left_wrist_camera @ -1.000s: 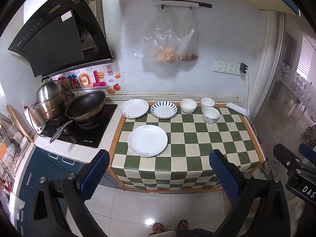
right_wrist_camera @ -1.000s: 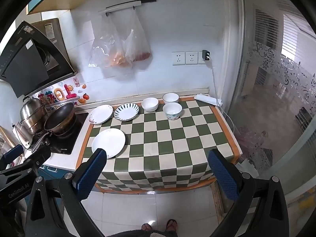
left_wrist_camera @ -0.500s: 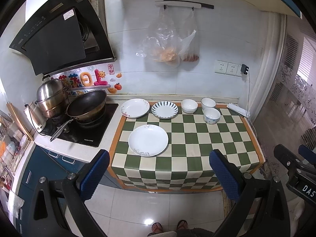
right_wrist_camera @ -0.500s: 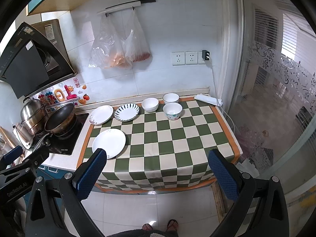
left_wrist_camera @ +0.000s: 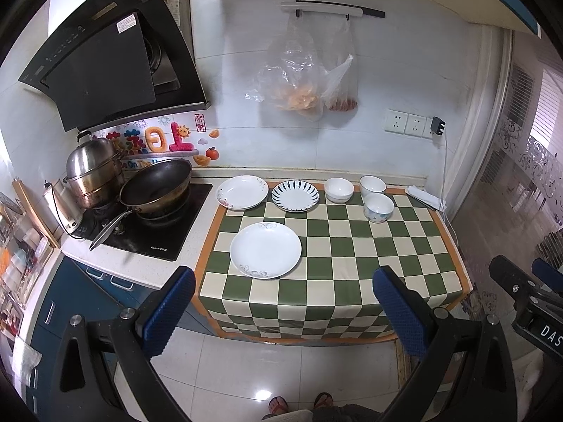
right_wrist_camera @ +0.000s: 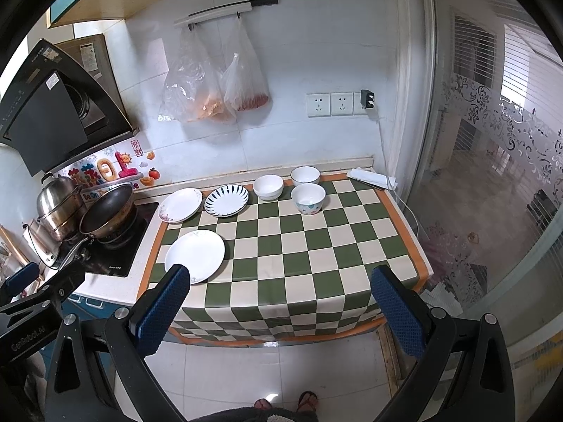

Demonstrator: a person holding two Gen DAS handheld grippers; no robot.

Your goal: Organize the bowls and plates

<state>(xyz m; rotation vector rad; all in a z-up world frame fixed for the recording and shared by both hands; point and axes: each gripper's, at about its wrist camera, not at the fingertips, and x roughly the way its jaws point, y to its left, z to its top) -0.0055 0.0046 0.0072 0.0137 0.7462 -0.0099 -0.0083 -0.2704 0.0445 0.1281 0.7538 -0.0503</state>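
On the green-and-cream checked counter [left_wrist_camera: 352,246] lie three plates: a large white plate [left_wrist_camera: 265,249] [right_wrist_camera: 195,256] near the left front, a flower-rimmed plate [left_wrist_camera: 241,191] [right_wrist_camera: 180,205] and a blue-striped plate [left_wrist_camera: 295,195] [right_wrist_camera: 226,200] at the back. Three bowls stand at the back right: a white bowl [left_wrist_camera: 339,190] [right_wrist_camera: 268,186], a second white bowl [left_wrist_camera: 372,185] [right_wrist_camera: 305,175] and a patterned bowl [left_wrist_camera: 378,208] [right_wrist_camera: 308,198]. My left gripper [left_wrist_camera: 283,313] and right gripper [right_wrist_camera: 278,307] hover open in front of the counter, high above the floor, holding nothing.
A cooktop [left_wrist_camera: 151,225] left of the counter carries a wok [left_wrist_camera: 156,186], a steel pot [left_wrist_camera: 93,172] and a kettle [left_wrist_camera: 65,207]. A range hood [left_wrist_camera: 105,70] hangs above. Plastic bags [left_wrist_camera: 302,81] hang on the wall. A folded cloth [left_wrist_camera: 424,195] lies at the back right corner. Glass door on the right.
Both views have shifted only slightly; the scene sits a touch lower in the left wrist view. Plates and bowls have not moved, and both grippers stay open.
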